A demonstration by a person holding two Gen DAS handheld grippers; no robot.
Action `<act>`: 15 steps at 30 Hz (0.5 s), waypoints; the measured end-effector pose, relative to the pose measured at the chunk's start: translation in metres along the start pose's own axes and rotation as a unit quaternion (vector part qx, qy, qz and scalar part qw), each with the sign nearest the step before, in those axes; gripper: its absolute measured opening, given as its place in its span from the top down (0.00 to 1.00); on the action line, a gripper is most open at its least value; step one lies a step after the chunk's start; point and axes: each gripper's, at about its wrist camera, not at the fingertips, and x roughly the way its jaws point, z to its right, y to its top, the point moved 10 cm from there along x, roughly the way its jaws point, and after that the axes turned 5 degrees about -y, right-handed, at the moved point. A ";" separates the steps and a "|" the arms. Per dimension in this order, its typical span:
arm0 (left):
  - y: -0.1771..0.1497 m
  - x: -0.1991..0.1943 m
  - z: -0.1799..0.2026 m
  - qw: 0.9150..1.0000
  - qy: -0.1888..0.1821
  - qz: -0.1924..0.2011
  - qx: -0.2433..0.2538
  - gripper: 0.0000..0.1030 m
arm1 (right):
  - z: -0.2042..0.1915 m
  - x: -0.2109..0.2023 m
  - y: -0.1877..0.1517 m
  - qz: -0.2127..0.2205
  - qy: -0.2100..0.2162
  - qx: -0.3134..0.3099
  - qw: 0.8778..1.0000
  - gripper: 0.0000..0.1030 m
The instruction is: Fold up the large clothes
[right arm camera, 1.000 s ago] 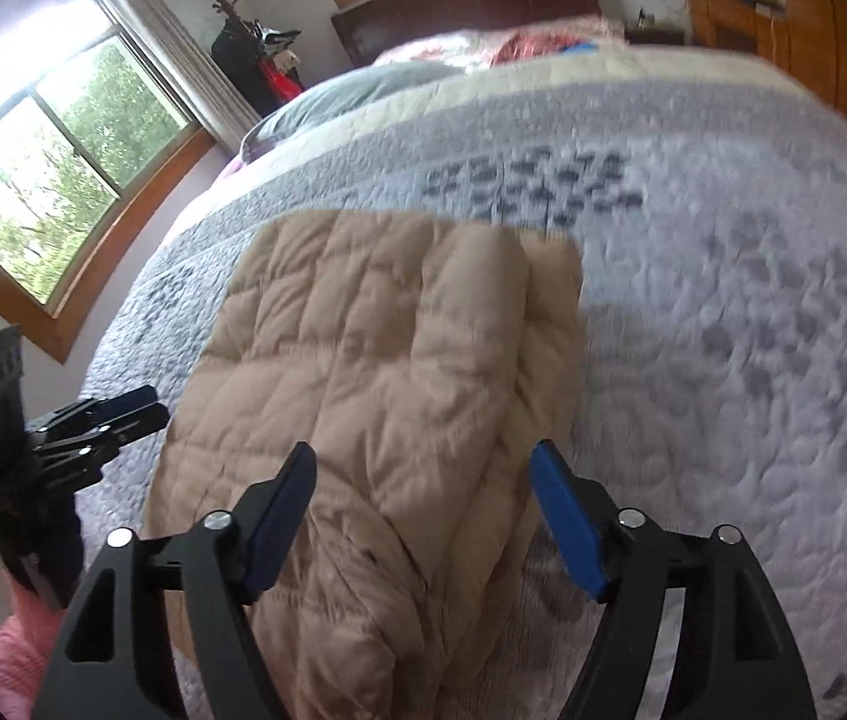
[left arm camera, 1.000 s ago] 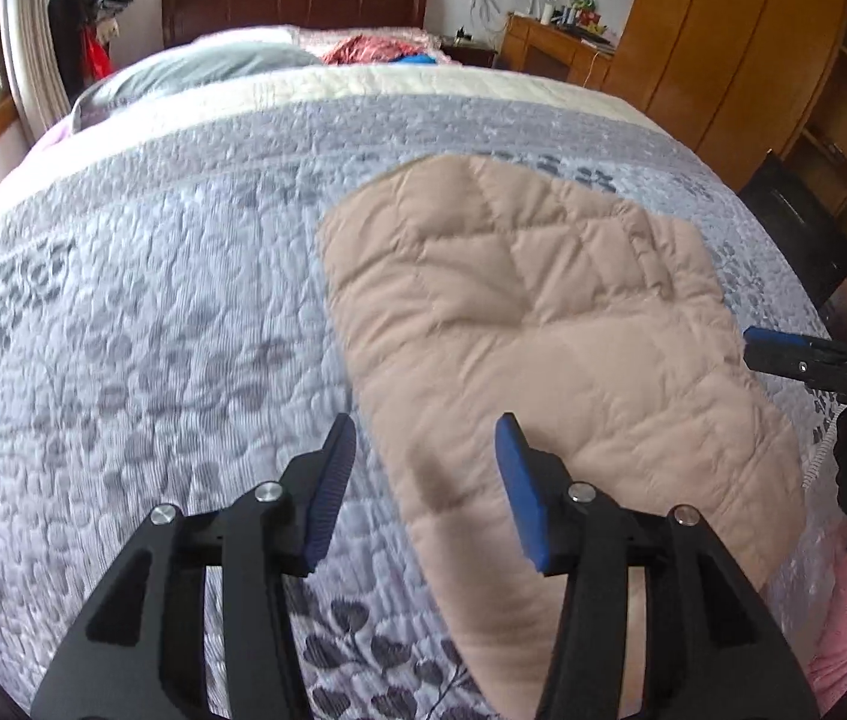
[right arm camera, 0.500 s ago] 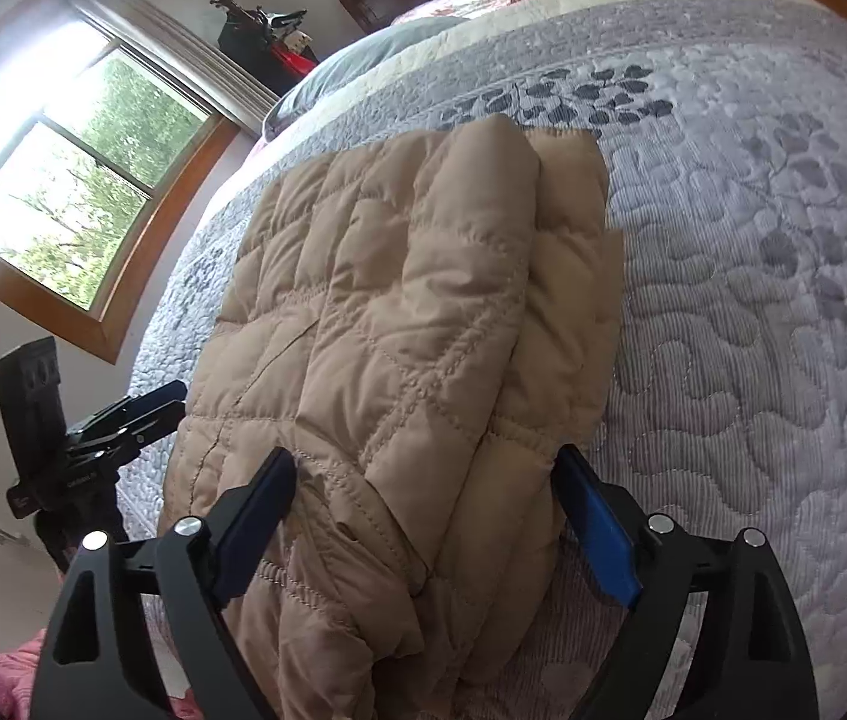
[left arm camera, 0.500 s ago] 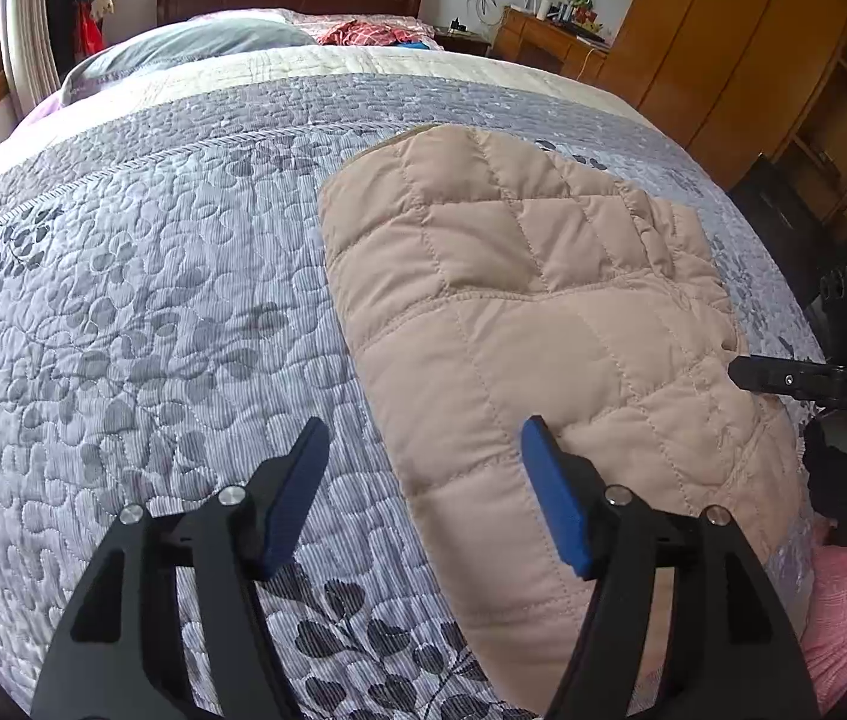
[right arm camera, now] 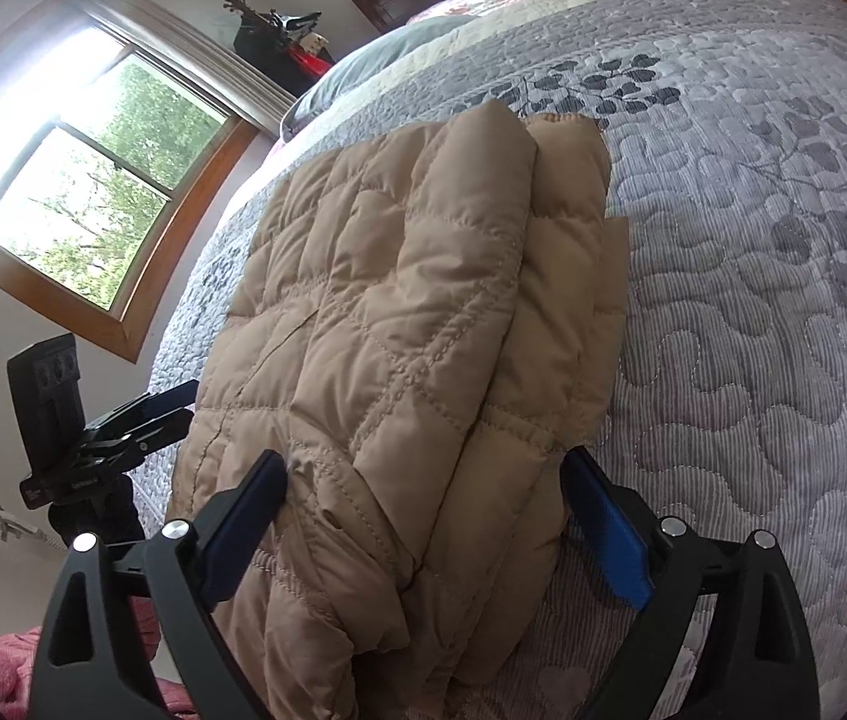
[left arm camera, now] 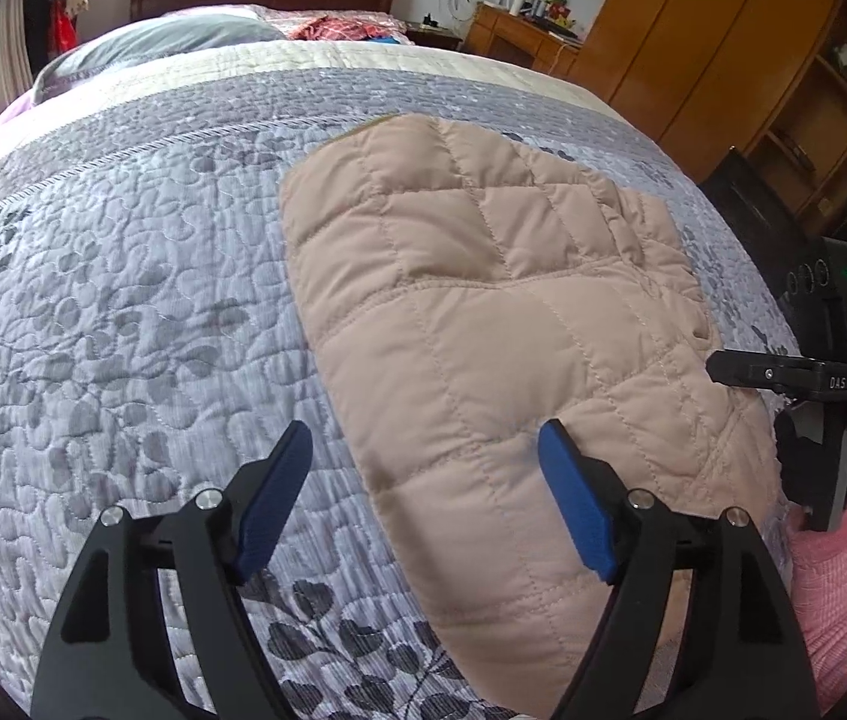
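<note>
Tan quilted jacket point(left arm camera: 501, 354) lies folded on the grey bedspread point(left arm camera: 123, 312). Your left gripper point(left arm camera: 423, 480) gapes wide and holds nothing, straddling the jacket's left edge. Your right gripper point(right arm camera: 423, 510), also wide open, brackets its thick folded edge.

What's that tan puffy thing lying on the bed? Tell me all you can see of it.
A tan quilted jacket, puffy with stitched squares, lies folded in layers on the grey patterned bedspread. The right gripper is open astride its thick near edge; the left gripper is open over its other side.
</note>
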 end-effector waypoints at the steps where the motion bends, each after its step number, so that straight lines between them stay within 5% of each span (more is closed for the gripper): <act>1: 0.000 0.001 0.001 1.000 -0.004 -0.001 -0.001 0.24 | 0.000 0.000 0.000 0.000 0.002 -0.001 1.000 0.08; 9: -0.007 0.013 -0.007 0.995 -0.086 -0.030 -0.045 0.18 | 0.004 -0.003 -0.008 -0.004 0.024 0.008 1.000 0.06; 15: -0.016 0.031 -0.005 0.978 -0.179 -0.063 -0.088 0.13 | 0.010 0.001 -0.017 -0.020 0.041 0.026 0.999 0.05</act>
